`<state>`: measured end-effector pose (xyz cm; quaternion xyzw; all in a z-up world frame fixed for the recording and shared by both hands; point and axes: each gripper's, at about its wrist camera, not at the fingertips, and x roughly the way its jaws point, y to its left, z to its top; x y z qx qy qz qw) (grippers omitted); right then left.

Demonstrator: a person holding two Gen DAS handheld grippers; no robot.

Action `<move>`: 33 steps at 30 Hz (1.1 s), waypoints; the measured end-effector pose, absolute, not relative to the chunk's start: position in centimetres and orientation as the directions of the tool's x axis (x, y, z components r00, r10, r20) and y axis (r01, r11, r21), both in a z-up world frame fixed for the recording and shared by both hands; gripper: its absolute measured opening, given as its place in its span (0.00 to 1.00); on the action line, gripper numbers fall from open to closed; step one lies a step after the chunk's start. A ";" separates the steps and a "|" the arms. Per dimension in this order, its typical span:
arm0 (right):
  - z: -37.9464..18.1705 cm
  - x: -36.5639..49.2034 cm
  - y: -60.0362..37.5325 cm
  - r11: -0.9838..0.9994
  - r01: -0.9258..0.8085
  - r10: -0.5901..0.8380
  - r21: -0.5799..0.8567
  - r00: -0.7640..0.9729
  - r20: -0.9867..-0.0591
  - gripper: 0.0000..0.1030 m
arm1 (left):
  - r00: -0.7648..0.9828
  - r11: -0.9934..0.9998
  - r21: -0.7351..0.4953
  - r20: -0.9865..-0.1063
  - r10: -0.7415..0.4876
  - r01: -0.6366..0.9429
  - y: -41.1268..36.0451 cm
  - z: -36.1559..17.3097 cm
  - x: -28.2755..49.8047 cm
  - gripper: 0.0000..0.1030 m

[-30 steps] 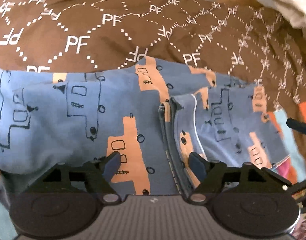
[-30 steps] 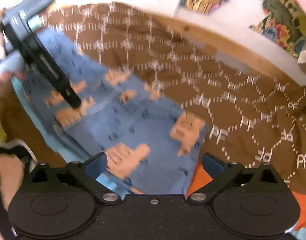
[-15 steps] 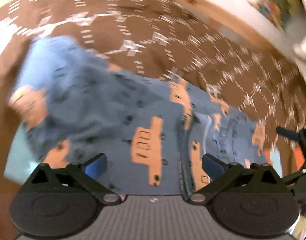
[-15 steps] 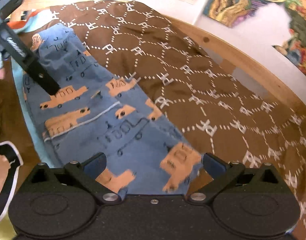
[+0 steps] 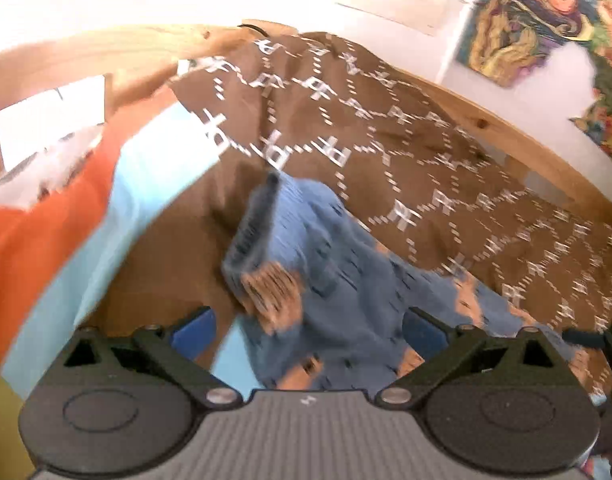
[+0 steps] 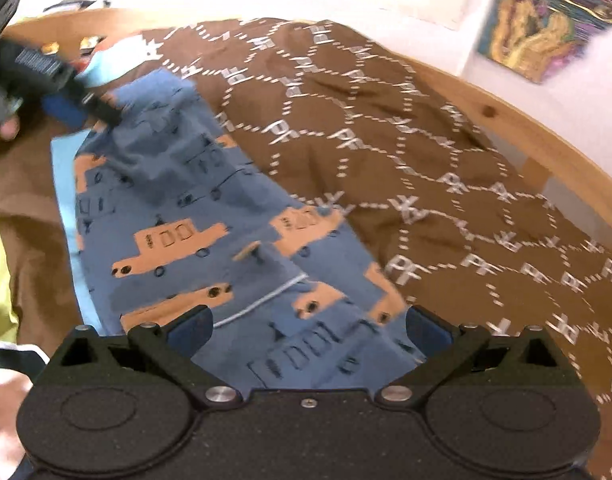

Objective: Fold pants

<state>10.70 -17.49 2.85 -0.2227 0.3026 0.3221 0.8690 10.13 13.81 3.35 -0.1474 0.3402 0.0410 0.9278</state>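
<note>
The blue pants (image 6: 209, 232) with orange boat prints lie stretched along the brown patterned bedspread (image 6: 406, 160). In the left wrist view the pants (image 5: 326, 264) are blurred, with one end bunched up in front of my left gripper (image 5: 308, 326), which is open and holds nothing. My right gripper (image 6: 308, 322) is open over the near end of the pants. The left gripper also shows in the right wrist view (image 6: 65, 100), at the far end of the pants.
A light blue cloth (image 5: 145, 184) and an orange cloth (image 5: 37, 240) lie left of the pants. A wooden bed frame (image 6: 526, 132) curves behind the bedspread. Posters (image 5: 518, 28) hang on the white wall.
My left gripper has opened wider and swung toward the far end of the pants; its view is blurred by motion. My right gripper has shifted along the pants, still open.
</note>
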 end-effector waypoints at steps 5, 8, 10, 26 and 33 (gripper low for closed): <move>1.4 11.0 -16.1 0.687 -0.694 0.400 -0.214 0.608 -0.686 0.99 | 0.759 0.941 -0.261 -0.651 -0.008 -0.214 14.7 3.6 12.7 0.84; 2.0 10.7 -16.4 0.692 -0.695 0.417 -0.197 0.607 -0.677 0.99 | 0.760 0.930 -0.294 -0.649 -0.023 -0.223 15.6 3.3 13.0 0.82; 2.3 10.2 -16.4 0.689 -0.692 0.418 -0.216 0.622 -0.662 0.99 | 0.767 0.915 -0.334 -0.640 -0.042 -0.228 16.2 3.1 13.0 0.81; 2.6 9.7 -15.4 0.701 -0.674 0.394 -0.233 0.639 -0.660 0.99 | 0.744 0.944 -0.260 -0.668 -0.026 -0.201 15.8 4.2 13.4 0.20; 3.6 7.8 -17.8 0.762 -0.618 0.361 -0.195 0.654 -0.664 0.99 | 0.777 0.975 -0.207 -0.625 -0.074 -0.073 12.5 6.6 12.6 0.19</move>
